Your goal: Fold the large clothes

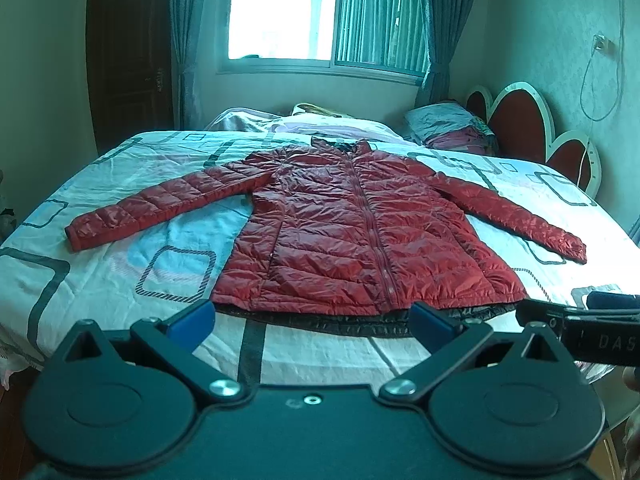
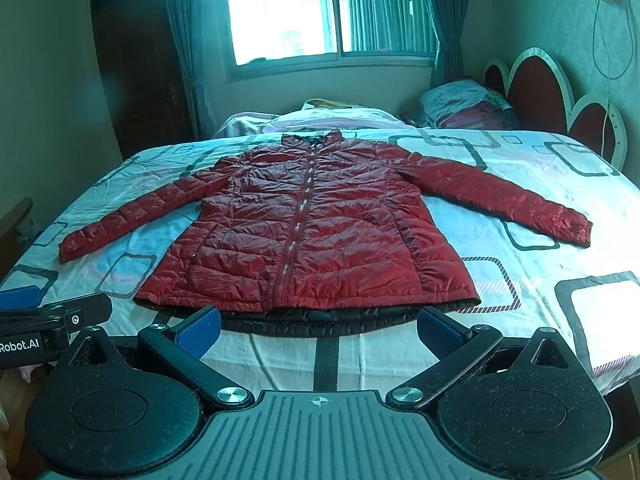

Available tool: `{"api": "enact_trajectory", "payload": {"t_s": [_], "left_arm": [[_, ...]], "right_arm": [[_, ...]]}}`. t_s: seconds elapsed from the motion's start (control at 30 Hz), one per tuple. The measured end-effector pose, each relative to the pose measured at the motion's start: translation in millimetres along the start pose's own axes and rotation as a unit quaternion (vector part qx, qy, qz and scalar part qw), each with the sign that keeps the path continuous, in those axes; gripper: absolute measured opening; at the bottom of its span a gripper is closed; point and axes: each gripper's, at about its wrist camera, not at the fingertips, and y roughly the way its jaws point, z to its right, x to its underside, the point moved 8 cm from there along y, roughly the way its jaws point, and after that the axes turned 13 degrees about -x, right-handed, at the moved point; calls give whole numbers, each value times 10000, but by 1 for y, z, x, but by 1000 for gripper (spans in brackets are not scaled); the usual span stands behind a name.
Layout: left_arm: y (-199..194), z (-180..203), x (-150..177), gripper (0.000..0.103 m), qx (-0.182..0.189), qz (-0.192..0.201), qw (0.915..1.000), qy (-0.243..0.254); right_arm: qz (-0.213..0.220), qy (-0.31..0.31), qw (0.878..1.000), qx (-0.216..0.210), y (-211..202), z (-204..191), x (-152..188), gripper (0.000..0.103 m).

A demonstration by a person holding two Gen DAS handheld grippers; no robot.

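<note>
A red quilted puffer jacket [image 1: 352, 232] [image 2: 308, 236] lies flat and zipped on the bed, collar toward the window, hem toward me, both sleeves spread out to the sides. A dark lining strip shows under the hem. My left gripper [image 1: 312, 324] hovers open just short of the hem, blue pads wide apart, nothing between them. My right gripper [image 2: 320, 328] is open too, in front of the hem's middle. In the left wrist view the right gripper's finger [image 1: 576, 320] shows at the right edge; in the right wrist view the left gripper's finger [image 2: 56, 316] shows at the left edge.
The bed sheet [image 1: 120, 216] [image 2: 560, 208] is white with blue and grey square outlines. Folded bedding and pillows [image 1: 452, 128] [image 2: 464, 108] are piled at the far right by the red headboard [image 2: 560, 100]. A window [image 1: 320, 16] is behind, a dark door [image 1: 128, 60] at left.
</note>
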Motion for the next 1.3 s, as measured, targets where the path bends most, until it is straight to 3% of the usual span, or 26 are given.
{"api": "enact_trajectory", "payload": {"t_s": [1.3], "left_arm": [[-6, 6, -3, 103, 37, 97, 9999, 71]], "right_arm": [[85, 49, 9999, 32, -9, 2, -6, 103]]}}
